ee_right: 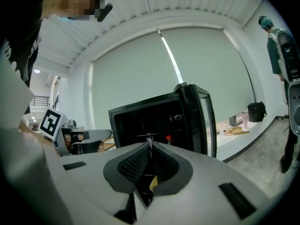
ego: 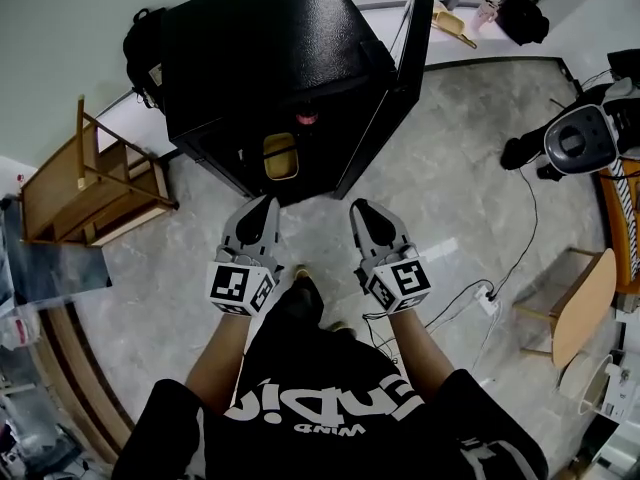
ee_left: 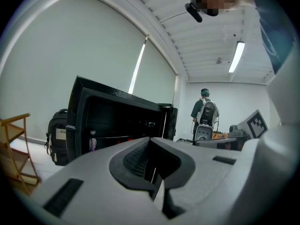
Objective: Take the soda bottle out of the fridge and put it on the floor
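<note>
Zero handling of the soda bottle [ego: 306, 118] was done: it sat inside the fridge [ego: 260, 38], red cap showing, with the door [ego: 400, 78] open. The left gripper [ego: 268, 203] and right gripper [ego: 358, 206] were both clenched on nothing, near the person and short of the opening. Reaching in, grasping, pulling out and placing on the floor [ego: 470, 188] all remained.

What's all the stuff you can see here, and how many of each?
fridge: one, black, door open, on the floor ahead
bottle cap: one, red, inside the fridge
backpack: one, black, beside the fridge
rack: one, wooden, left of the fridge
chair: one, wooden, far right
power strip: one, white, floor at right
person: one, standing far off, back turned
left gripper: one, grey, fingers shut, empty
right gripper: one, grey, fingers shut, empty
</note>
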Motion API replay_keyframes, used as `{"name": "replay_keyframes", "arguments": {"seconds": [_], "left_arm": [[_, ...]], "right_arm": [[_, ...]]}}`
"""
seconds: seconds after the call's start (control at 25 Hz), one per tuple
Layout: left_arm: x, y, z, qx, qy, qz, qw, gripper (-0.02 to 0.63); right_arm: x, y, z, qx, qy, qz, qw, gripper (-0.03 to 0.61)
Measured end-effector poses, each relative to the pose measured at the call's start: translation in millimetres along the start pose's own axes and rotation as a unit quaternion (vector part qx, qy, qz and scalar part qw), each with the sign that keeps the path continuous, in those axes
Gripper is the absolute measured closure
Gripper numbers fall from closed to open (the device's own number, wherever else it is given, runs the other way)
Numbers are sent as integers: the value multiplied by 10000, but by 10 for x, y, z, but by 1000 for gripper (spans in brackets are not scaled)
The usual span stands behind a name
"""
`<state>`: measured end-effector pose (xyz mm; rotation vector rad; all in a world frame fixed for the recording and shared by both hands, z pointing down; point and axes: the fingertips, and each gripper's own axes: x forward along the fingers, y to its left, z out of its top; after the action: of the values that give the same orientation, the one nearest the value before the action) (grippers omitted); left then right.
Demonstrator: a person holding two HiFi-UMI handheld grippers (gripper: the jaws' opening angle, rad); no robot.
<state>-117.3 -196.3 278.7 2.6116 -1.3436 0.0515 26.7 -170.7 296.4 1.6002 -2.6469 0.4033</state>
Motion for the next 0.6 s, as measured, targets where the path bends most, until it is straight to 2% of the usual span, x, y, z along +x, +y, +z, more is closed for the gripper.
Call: {"name": "replay_keyframes", "arguments": {"seconds": [0.12, 0.28, 0.32, 0.6], "left_arm": [[43, -4, -99, -20, -53, 23, 10000, 606], [81, -7, -264, -13, -149, 71, 9999, 606], [84, -9, -306, -11, -182, 80, 9998, 606], [39, -42, -554, -17, -255, 141, 9996, 606]], "right_arm": [[43, -76, -54, 4, -103, 32, 9999, 535], [99, -132, -207, 71, -207, 178, 9996, 314], [104, -137, -255, 75, -238, 209, 9995, 290], [169, -170, -625, 170, -247, 234, 9993, 278]]}}
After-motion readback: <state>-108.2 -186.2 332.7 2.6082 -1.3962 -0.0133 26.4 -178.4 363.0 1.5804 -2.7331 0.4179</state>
